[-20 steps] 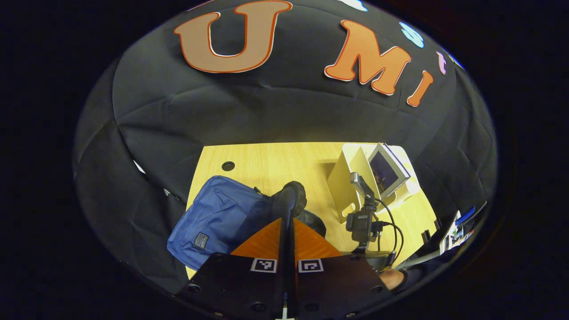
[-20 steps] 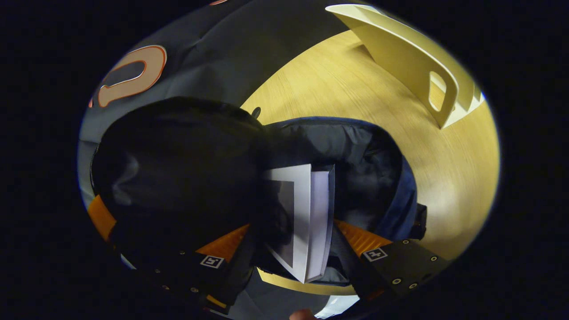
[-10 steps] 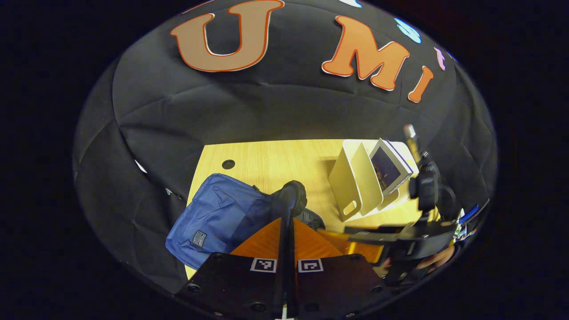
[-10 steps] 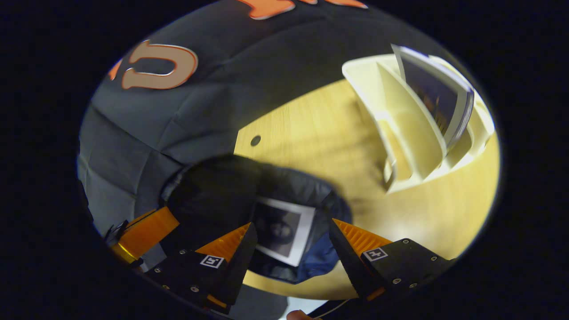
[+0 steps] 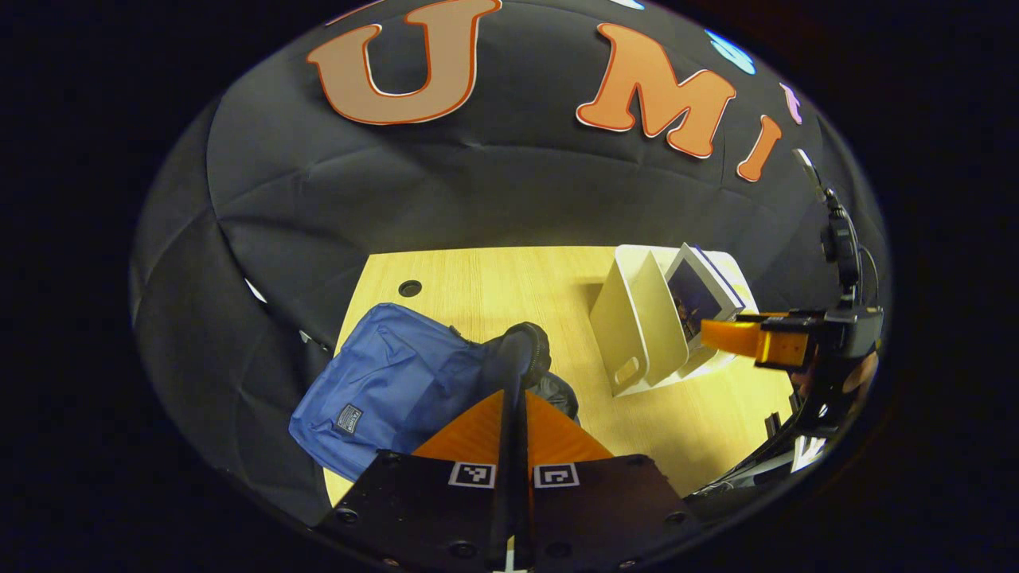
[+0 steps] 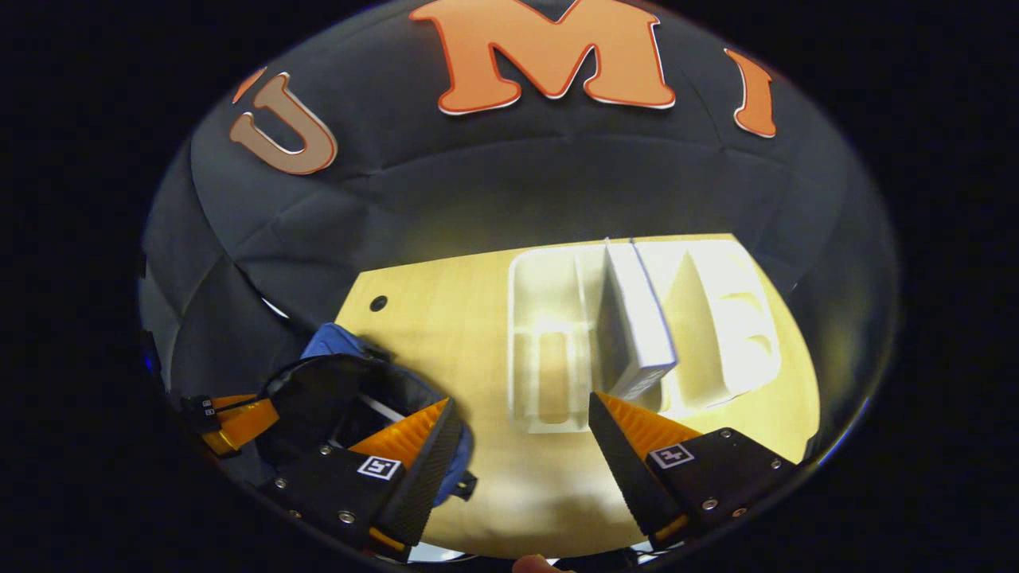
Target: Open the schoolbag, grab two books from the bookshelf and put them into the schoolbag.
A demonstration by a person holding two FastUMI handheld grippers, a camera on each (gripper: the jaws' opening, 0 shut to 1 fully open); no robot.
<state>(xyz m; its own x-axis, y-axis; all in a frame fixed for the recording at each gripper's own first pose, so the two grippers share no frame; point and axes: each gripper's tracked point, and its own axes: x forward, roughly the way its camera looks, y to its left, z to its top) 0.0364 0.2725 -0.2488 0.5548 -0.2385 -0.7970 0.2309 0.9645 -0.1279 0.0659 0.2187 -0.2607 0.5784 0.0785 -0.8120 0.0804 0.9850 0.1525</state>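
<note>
The blue schoolbag (image 5: 374,382) lies on the wooden table, its dark mouth held up and open. My left gripper (image 5: 513,394) is shut on the black rim of that mouth (image 5: 521,358). In the right gripper view the schoolbag (image 6: 330,374) is at lower left, with the white edge of a book (image 6: 384,408) inside it. My right gripper (image 6: 521,418) is open and holds nothing; it hovers in front of the white bookshelf (image 6: 549,318). A second book (image 6: 633,326) stands upright in the shelf's middle slot. The left gripper view also shows the bookshelf (image 5: 637,326), this book (image 5: 700,294) and the right gripper (image 5: 756,338).
The wooden table (image 6: 446,318) has a small round hole (image 6: 379,303) near its far left corner. The black cloth wall stands close behind the table. Bare tabletop (image 5: 517,286) lies between the bag and the shelf.
My right gripper let go of the first book inside the bag, drew out, rose and swung right to face the bookshelf. The left gripper kept its hold on the bag's rim.
</note>
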